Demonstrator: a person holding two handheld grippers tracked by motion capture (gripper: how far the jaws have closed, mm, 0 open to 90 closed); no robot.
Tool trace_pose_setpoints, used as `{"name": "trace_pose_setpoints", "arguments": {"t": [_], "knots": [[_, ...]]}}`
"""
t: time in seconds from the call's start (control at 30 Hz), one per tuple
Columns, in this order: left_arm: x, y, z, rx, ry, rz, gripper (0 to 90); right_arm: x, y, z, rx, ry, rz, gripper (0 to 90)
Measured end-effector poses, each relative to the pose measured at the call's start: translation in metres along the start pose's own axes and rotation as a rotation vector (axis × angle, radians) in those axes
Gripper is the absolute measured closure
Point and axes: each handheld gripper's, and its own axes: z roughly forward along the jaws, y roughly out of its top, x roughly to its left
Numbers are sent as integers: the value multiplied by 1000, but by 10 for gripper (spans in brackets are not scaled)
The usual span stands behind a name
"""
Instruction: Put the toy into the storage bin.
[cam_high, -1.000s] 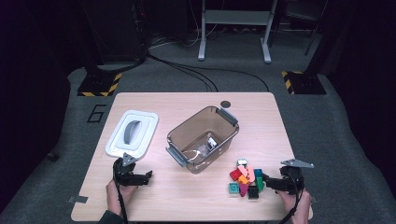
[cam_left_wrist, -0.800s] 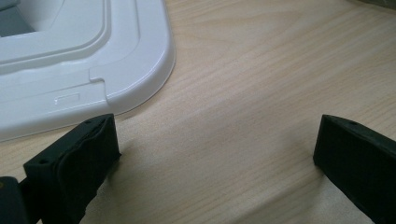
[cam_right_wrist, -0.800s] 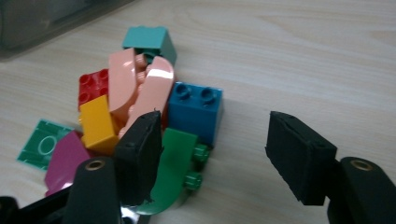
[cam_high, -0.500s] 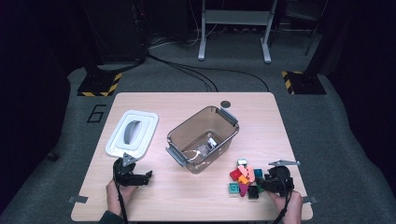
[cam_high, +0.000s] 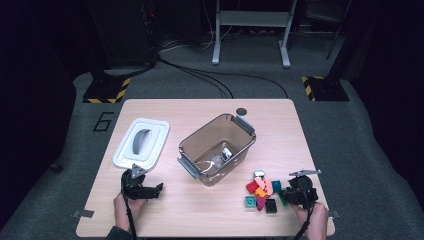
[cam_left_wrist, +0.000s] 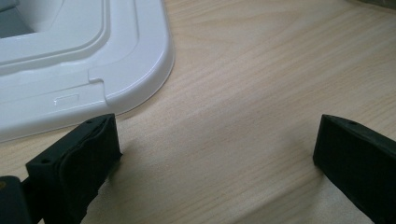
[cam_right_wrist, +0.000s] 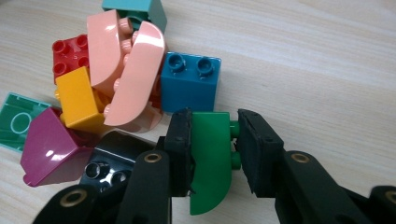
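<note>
A pile of toy bricks (cam_high: 260, 190) lies on the wooden table (cam_high: 270, 125) near its front right. Up close it holds pink curved bricks (cam_right_wrist: 135, 79), a blue one (cam_right_wrist: 189, 84), red (cam_right_wrist: 70, 53), orange (cam_right_wrist: 81, 100), magenta (cam_right_wrist: 46, 149) and black (cam_right_wrist: 109, 163). My right gripper (cam_right_wrist: 215, 120) (cam_high: 287, 194) has just been closing and its pads now press on a green curved brick (cam_right_wrist: 212, 158) at the pile's right edge. My left gripper (cam_left_wrist: 215, 140) (cam_high: 156, 191) stands open over bare wood, with nothing between its jaws.
A clear brown bin (cam_high: 205, 130) with grey latches sits mid-table, with small items inside. A white lid (cam_high: 155, 135) (cam_left_wrist: 70, 60) with a grey handle lies at the left, just beyond my left gripper. A small dark disc (cam_high: 242, 111) sits at the far edge.
The right gripper moved slightly left to the pile and its jaws went from wide apart to shut on the green brick. The left hand kept still.
</note>
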Motion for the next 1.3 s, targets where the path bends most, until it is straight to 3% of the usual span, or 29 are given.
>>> {"name": "trace_pose_setpoints", "arguments": {"t": [0.27, 0.4, 0.6, 0.93, 1.3], "knots": [[0, 0, 0, 3, -8, 5, 3, -10, 1, -10, -63, -20, 25, 663], [0, 0, 0, 5, -10, 4, 3, -20, 14, -13, -89, -51, 26, 662], [0, 1, 1, 3, -18, 16, 2, -28, 29, -10, -130, -59, 27, 662], [-2, 3, 3, 2, -25, 19, 2, -26, 52, -2, -191, -54, -5, 663], [-1, 3, 3, 3, -26, 24, 3, -19, 78, 6, -207, -45, -26, 663]]}}
